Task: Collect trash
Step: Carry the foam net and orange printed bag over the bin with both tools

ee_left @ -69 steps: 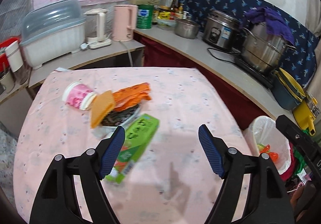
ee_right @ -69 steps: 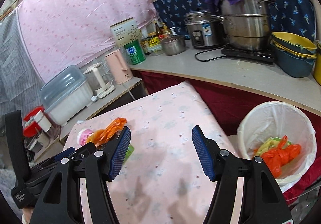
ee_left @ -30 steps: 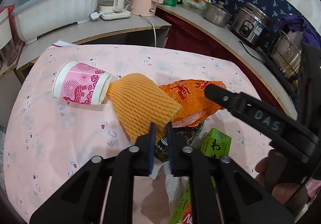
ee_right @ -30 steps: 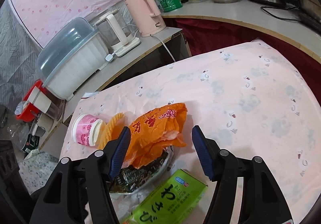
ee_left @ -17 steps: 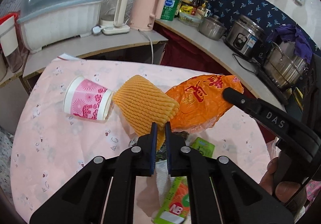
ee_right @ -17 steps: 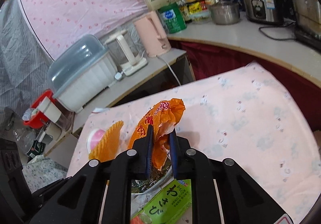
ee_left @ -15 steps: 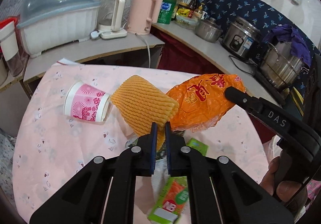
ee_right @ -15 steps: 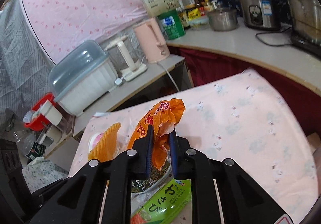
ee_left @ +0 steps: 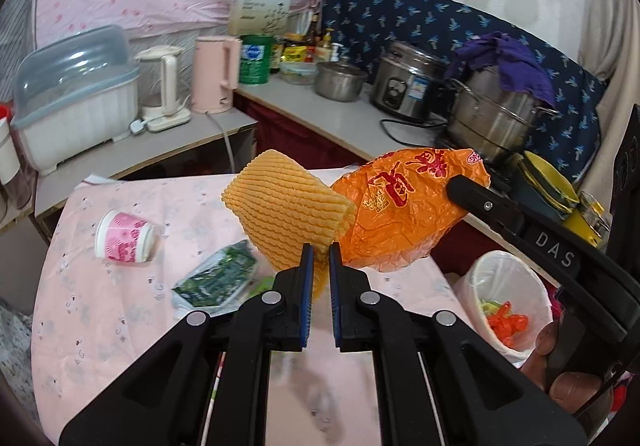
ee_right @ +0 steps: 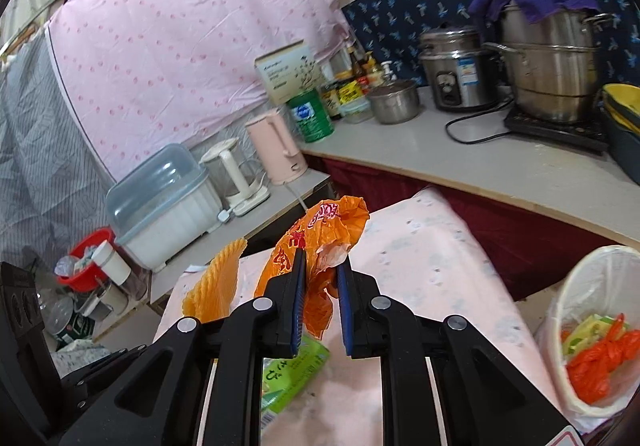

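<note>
My left gripper (ee_left: 319, 252) is shut on a ribbed yellow foam fruit net (ee_left: 286, 208), held up above the pink table (ee_left: 100, 318). Beside it, my right gripper (ee_right: 320, 260) is shut on a crumpled orange plastic bag (ee_right: 320, 236), also lifted clear of the table. The bag (ee_left: 404, 206) hangs right of the foam net in the left wrist view, and the net (ee_right: 214, 284) shows left of the bag in the right wrist view. Left on the table are a pink paper cup (ee_left: 124, 236) on its side, a dark green wrapper (ee_left: 214, 280) and a green carton (ee_right: 294, 368).
A white-lined trash bin (ee_right: 592, 330) with orange and green scraps stands on the floor right of the table (ee_right: 432, 270). A counter behind carries a pink kettle (ee_left: 212, 74), a rice cooker (ee_left: 408, 80) and steel pots (ee_left: 496, 114). A person's hand (ee_left: 560, 374) grips the right tool.
Both grippers rose from the table with their catches: the left lifted the foam net, the right shut on the orange bag and raised it. The green wrapper underneath is now uncovered.
</note>
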